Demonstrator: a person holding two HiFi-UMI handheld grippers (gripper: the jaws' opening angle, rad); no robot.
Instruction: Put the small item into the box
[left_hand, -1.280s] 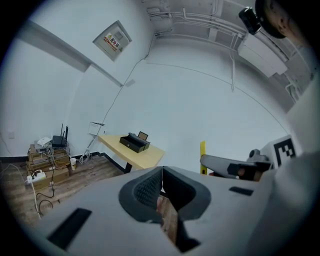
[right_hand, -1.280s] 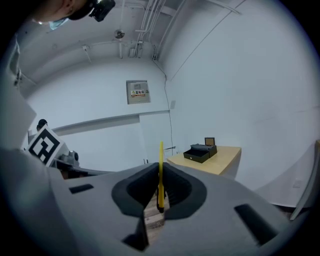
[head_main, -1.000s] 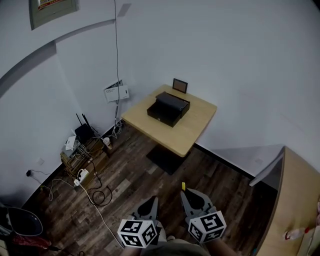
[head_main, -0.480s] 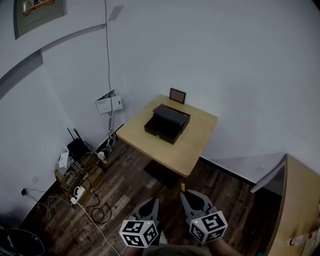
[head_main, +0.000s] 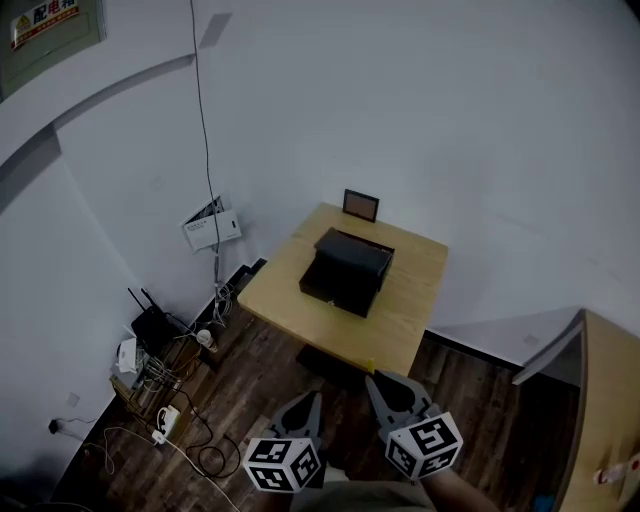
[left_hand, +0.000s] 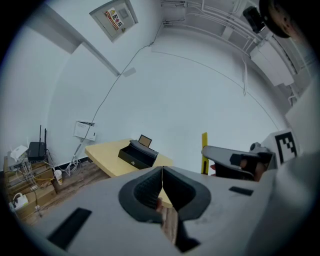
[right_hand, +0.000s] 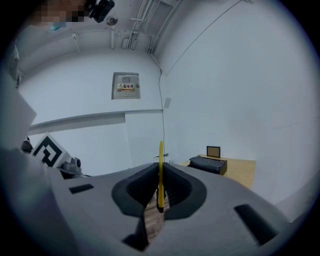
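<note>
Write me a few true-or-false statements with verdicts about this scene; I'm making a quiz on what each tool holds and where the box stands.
1. The right tool grips a thin yellow item. True.
2. The left tool also holds something. False: its jaws are together with nothing between them.
3. The box sits on the floor. False: it stands on the table.
4. A small frame stands on the table behind the box. True.
</note>
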